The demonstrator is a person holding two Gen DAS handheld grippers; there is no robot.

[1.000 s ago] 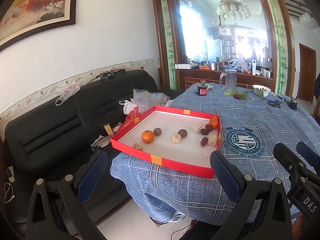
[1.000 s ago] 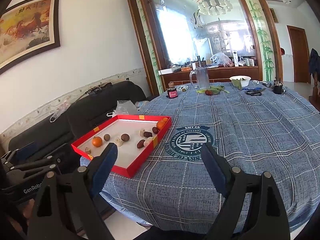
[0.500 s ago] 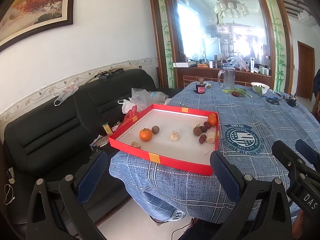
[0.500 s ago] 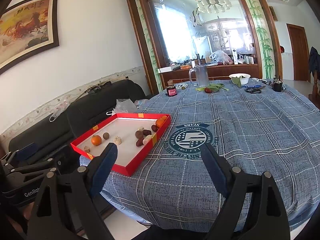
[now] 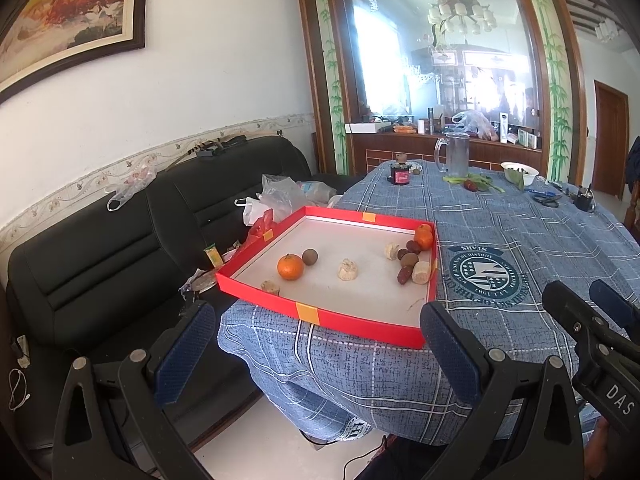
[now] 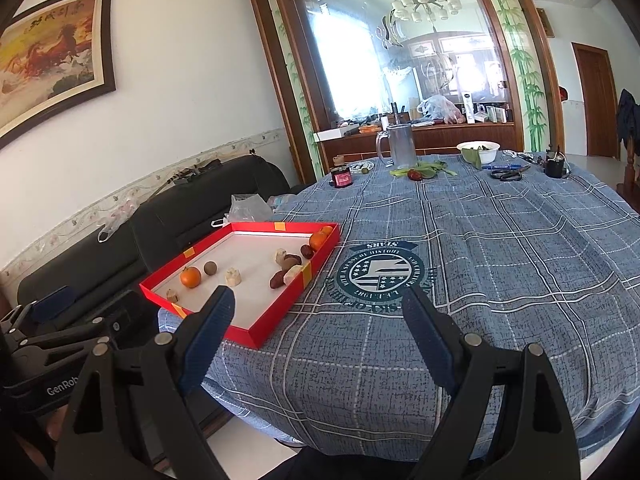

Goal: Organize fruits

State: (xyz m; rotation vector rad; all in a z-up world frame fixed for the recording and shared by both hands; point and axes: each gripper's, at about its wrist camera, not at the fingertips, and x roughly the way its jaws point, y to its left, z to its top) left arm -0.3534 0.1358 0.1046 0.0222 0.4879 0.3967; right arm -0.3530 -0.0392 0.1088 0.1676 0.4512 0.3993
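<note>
The fruits have been shifted toward the tray's (image 5: pixel 352 322) right wall since the earlier frame. Both the left gripper (image 5: pixel 316 346) and the right gripper (image 6: pixel 320 332) are held spread and empty, short of the table (image 6: pixel 500 264). An orange (image 5: pixel 290 267) lies apart at the tray's left.

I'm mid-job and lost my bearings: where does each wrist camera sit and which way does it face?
Left wrist: off the table's near edge, facing the red tray and sofa; the open left claw frames it, the right claw at its right edge.
Right wrist: further right, looking across the blue tablecloth; the open right claw frames it, the left claw at lower left.
Shared: tray, both oranges, glass jug.
</note>
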